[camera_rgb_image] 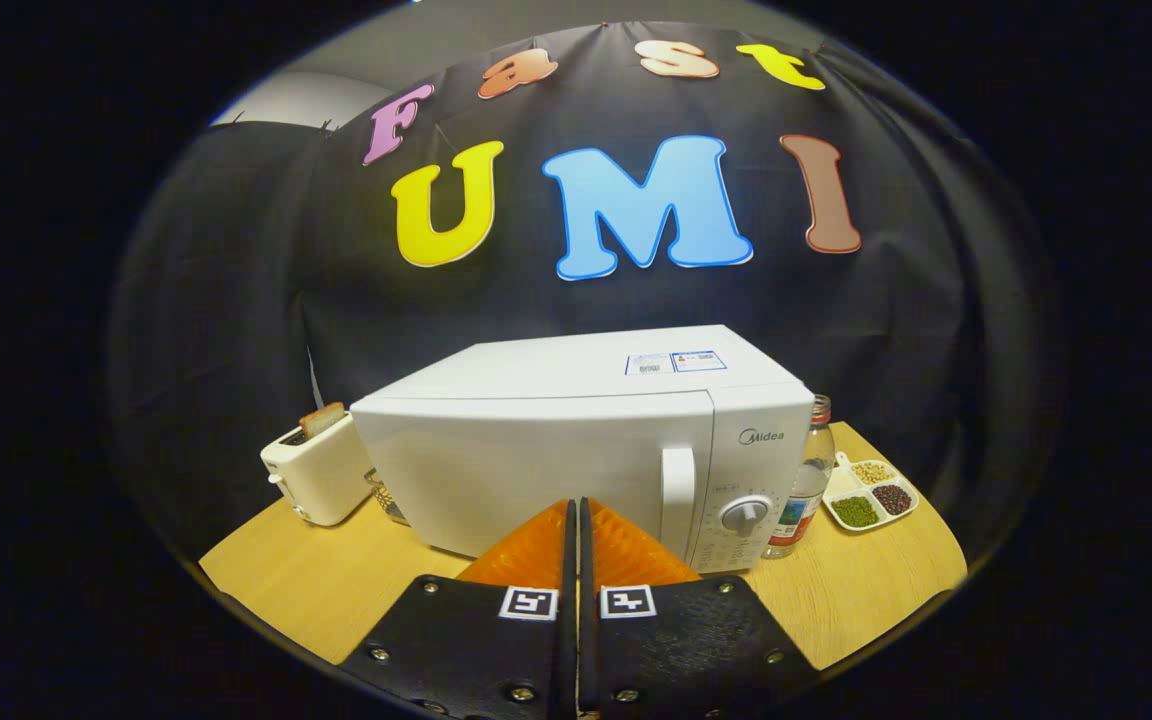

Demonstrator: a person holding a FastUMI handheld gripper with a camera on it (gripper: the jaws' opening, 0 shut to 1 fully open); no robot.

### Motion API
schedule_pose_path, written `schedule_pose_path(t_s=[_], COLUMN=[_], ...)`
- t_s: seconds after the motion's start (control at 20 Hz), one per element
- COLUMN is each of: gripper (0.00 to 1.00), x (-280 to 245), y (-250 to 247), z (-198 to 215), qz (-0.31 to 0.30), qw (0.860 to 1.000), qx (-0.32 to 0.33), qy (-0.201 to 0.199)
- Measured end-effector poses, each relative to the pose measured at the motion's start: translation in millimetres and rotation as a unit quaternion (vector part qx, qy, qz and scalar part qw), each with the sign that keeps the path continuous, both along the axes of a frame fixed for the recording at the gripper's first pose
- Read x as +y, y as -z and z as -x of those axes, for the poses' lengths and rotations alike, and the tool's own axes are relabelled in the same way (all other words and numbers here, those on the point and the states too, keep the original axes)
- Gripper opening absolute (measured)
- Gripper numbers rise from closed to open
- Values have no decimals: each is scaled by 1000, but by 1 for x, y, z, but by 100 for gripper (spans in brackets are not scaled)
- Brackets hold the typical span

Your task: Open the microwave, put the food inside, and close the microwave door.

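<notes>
A white microwave point(586, 450) is seen standing on a light wooden desk point(316, 585), with its door closed flat against the body. The door's vertical handle point(677, 500) is placed at the right end of the door, and a round dial point(744, 514) is set in the control panel just right of that handle. The gripper point(576, 515) is held near and low in front of the microwave, its jaws brought fully together so that hardly a slit is left between the fingers point(536, 550), and nothing is gripped by them. The fingertips are aimed at the lower front of the door, just left of the handle; whether the door is touched by them cannot be told. To the left of the microwave a small white toaster point(314, 475) is set on the desk, with a slice of toast point(322, 420) standing up out of its slot. Something small and partly hidden is glimpsed between the toaster and the microwave, too obscured to be identified. To the right of the microwave, just beside its control panel, a clear bottle point(804, 485) with a red cap is stood upright. Farther right, a white divided dish point(871, 495) is laid on the desk, its compartments filled with green, dark and pale beans or grains.
</notes>
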State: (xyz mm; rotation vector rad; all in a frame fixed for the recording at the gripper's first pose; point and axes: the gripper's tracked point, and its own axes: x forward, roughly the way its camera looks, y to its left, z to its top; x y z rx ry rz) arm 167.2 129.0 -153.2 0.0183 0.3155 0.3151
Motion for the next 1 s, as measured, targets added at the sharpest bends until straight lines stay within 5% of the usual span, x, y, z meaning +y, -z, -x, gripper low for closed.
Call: schedule_pose_path(t_s=[0.35, 0.55, 0.6, 0.75, 1.0], gripper=[21, 52, 69, 96, 97], x=[-11, -18, -19, -24, -38], y=[-45, -55, -54, -52, -57], z=[75, 119, 129, 156, 181], qz=[0, 10, 14, 16, 7], qw=[999, 997, 996, 996, 995], qx=[-47, -77, -80, -83, -90], qy=[20, 23, 23, 23, 42])
